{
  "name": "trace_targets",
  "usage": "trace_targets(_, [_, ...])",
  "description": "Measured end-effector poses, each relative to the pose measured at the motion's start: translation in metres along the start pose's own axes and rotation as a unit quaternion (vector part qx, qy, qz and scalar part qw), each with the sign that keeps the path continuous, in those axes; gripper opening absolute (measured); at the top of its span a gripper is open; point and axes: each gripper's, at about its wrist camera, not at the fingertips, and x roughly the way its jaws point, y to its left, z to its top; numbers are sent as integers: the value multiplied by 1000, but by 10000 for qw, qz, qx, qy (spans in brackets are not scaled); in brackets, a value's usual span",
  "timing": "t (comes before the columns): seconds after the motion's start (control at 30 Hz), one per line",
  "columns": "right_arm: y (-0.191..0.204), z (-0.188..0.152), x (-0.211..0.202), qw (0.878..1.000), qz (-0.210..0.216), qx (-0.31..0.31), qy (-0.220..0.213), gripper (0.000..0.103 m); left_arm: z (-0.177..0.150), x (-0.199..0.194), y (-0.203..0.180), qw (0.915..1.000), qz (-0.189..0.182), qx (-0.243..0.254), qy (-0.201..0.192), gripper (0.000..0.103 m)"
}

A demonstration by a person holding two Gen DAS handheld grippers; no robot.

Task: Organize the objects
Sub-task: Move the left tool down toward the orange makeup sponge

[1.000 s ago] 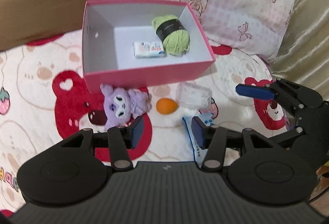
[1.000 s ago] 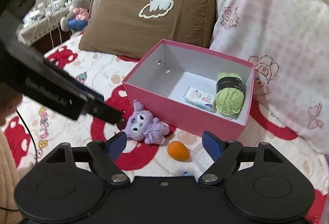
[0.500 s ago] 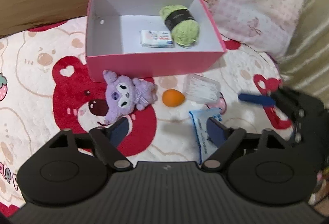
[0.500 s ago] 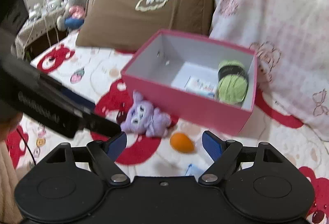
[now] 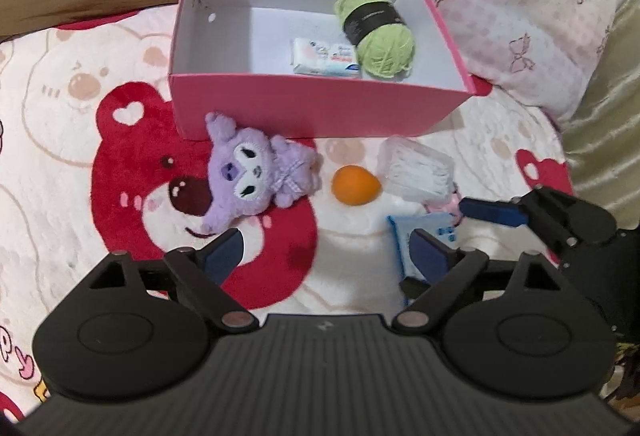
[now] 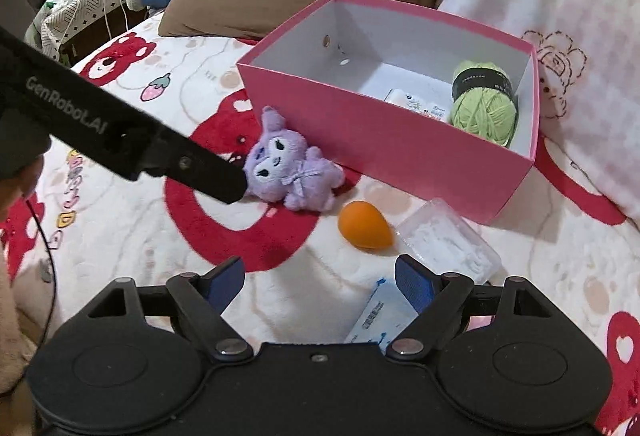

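Pink cardboard box (image 5: 320, 108) is sitting open on the bear-print blanket (image 5: 60, 140), already holding a green yarn skein (image 5: 376, 30) and a small tissue pack (image 5: 324, 57). Still lying outside, just in front of the box: a purple plush toy (image 5: 256, 172), an orange egg-shaped sponge (image 5: 356, 184), a clear plastic case (image 5: 418, 170) of white sticks, and a blue-white flat packet (image 5: 404, 244).

Left gripper (image 5: 324, 252) is hovering over the blanket with jaws opening wide, nothing between them; plush is lying just ahead of its left finger. Right gripper (image 6: 320, 276) is standing spread too, empty, packet (image 6: 380, 316) partly under its right finger.

Handling guesses: plush is looking light and squashy, best pinched across the body or head, hard to drop. Sponge is probably light, soft, rounded, likely to roll, so squeezing across its fat middle is the safer bet. Clear case is looking stiff and slick, lid may pop, so gripping across the short sides. Packet is lying thin and flat on soft pile, needing an edge pinch.
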Motion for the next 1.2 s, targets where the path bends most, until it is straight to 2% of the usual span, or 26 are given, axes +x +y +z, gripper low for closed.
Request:
trace_targets(0.23, [6,-7,20,9986,-168,-470,-171,85,-2,18,6,9998,-171,-62,-67,89])
trace_targets(0.33, [4,-8,34,9988,-136,-448,-137,85,-3,29,5,9996,-188,-88,-177,89])
trace_targets(0.43, [3,-11,47,9982,-305,-496,-120,84,-6,41,4,9995,-226,-18,-224,87])
trace_targets(0.6, [1,-13,58,9976,-466,-494,-135,79,-12,63,13,9987,-277,-278,-319,82])
trace_targets(0.7, [2,-14,62,9969,-532,-548,-187,77,-13,70,16,9975,-388,-290,-513,81])
trace_targets(0.93, [-4,-16,79,9965,-696,-348,-294,70,-14,79,8,9947,-679,-45,-773,67])
trace_targets(0.97, [-4,-16,82,9965,-709,-346,-291,69,-15,81,6,9943,-732,30,-774,59])
trace_targets(1.03, [-3,-17,86,9959,-758,-391,-308,63,-17,88,2,9943,-810,173,-665,51])
trace_targets(1.2, [-1,-19,92,9955,-812,-367,-311,55,-19,95,2,9934,-854,322,-696,44])
